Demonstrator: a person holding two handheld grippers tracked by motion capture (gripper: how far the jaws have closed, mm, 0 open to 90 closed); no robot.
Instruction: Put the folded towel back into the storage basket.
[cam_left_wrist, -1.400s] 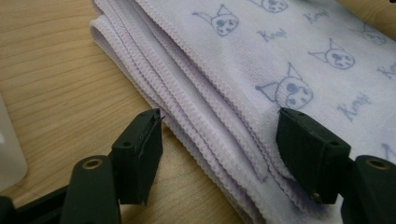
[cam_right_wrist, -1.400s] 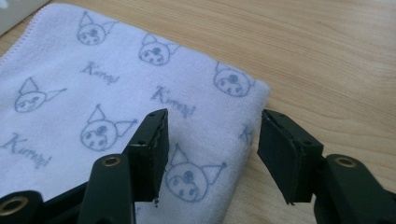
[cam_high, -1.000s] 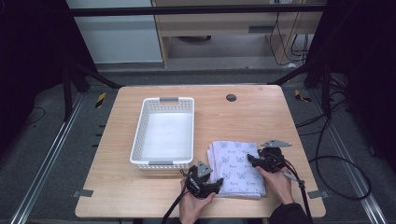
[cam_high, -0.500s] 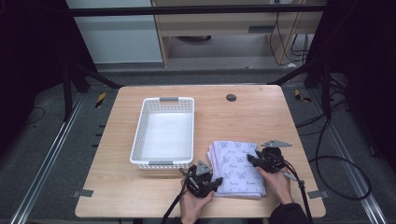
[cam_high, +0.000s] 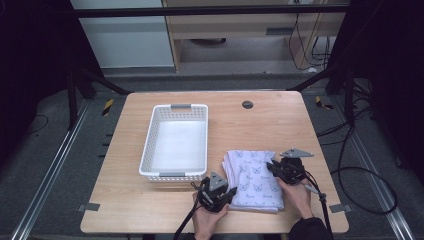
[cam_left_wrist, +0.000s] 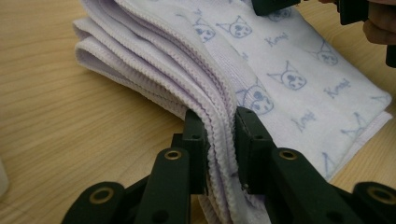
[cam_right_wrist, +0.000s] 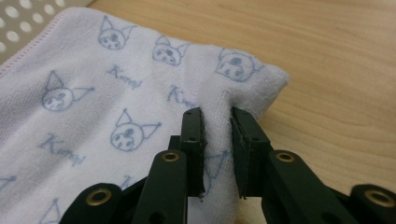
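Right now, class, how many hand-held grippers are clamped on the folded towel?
2: the left hand-held gripper pinches the towel at its near-left edge; the right hand-held gripper pinches its right edge.

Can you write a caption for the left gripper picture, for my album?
Left gripper pinching the stacked edges of a folded lilac cat-print towel on a wooden table.

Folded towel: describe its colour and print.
The folded towel is pale lilac with blue cat-like faces and cursive words, clearest in the right gripper view.
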